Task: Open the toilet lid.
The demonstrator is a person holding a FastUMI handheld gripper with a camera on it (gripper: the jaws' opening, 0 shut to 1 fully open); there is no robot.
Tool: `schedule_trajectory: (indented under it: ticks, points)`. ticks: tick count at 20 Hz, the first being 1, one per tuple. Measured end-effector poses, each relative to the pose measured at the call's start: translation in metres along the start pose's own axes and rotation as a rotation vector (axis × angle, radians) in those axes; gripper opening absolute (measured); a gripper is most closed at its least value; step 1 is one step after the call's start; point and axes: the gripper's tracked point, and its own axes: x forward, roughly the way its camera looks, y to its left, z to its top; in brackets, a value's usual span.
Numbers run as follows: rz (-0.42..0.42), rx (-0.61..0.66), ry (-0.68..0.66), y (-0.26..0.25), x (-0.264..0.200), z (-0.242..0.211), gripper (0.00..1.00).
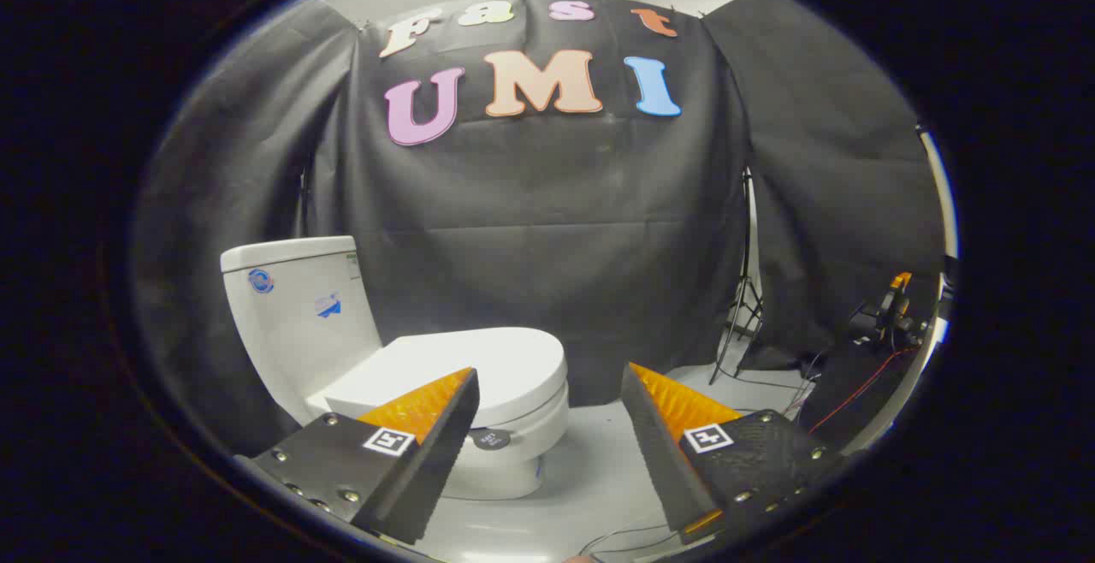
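Note:
A white toilet stands on the floor against the black cloth wall, seen from its side. Its lid (pixel 479 362) lies flat and closed on the bowl (pixel 513 452), with the tank (pixel 299 315) rising behind it. My gripper (pixel 550 375) is open, fingers spread wide with nothing between them. The left finger (pixel 428 452) overlaps the near side of the lid and bowl, at a distance I cannot tell. The right finger (pixel 663 439) hangs over the bare floor beside the toilet.
A light stand's tripod (pixel 742 323) stands beyond the right finger against the cloth. Cables (pixel 847 396) and a piece of equipment (pixel 890 311) lie further right. Pale floor (pixel 590 460) spreads between the toilet and the stand.

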Motion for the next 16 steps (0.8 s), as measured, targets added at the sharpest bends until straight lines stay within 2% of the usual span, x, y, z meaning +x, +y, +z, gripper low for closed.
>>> schedule_trajectory:
  ticks: [8, 13, 16]
  points:
    - [-0.031, 0.047, 0.024, 0.002, 0.013, -0.006, 0.99]
    - [-0.054, -0.023, 0.013, 0.008, 0.018, -0.005, 0.99]
    - [-0.046, -0.013, 0.017, 0.015, 0.021, -0.005, 0.99]
